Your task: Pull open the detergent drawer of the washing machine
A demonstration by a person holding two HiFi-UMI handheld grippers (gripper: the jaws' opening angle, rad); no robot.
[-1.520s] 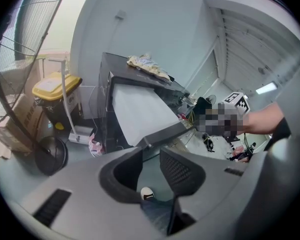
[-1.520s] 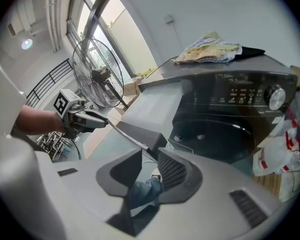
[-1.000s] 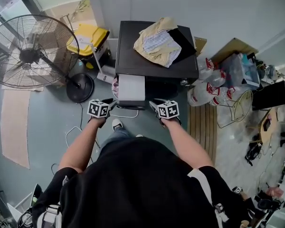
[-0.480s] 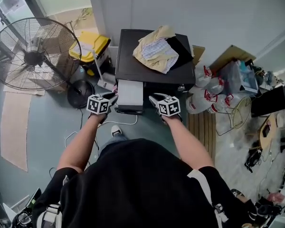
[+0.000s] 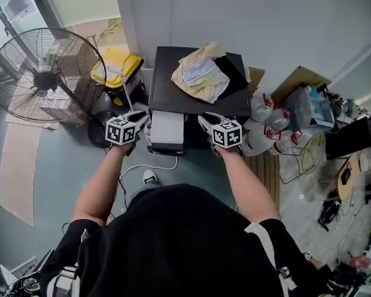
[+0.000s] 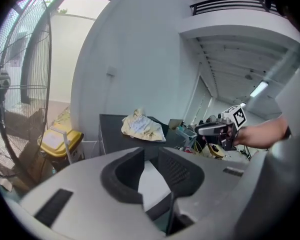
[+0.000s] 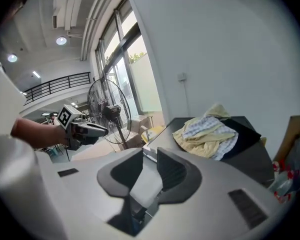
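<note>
**Drawer lies between the grippers, nearer the left one**
The washing machine [image 5: 170, 85] stands ahead of and below both. Its pale detergent drawer [image 5: 167, 129], which seems to jut lengthwise toward the person, lies just inside the left gripper [image 5: 141, 117]. That gripper's jaws have just been closing but stand apart with nothing between them. The right gripper [image 5: 205, 121], farther off, also gapes empty.

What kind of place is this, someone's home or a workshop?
Probably a utility or storage corner of a big workshop-like building, not a tidy home laundry: a dark washing machine with clothes piled on top stands against the wall, beside a big pedestal fan and bags cluttering the floor.
</note>
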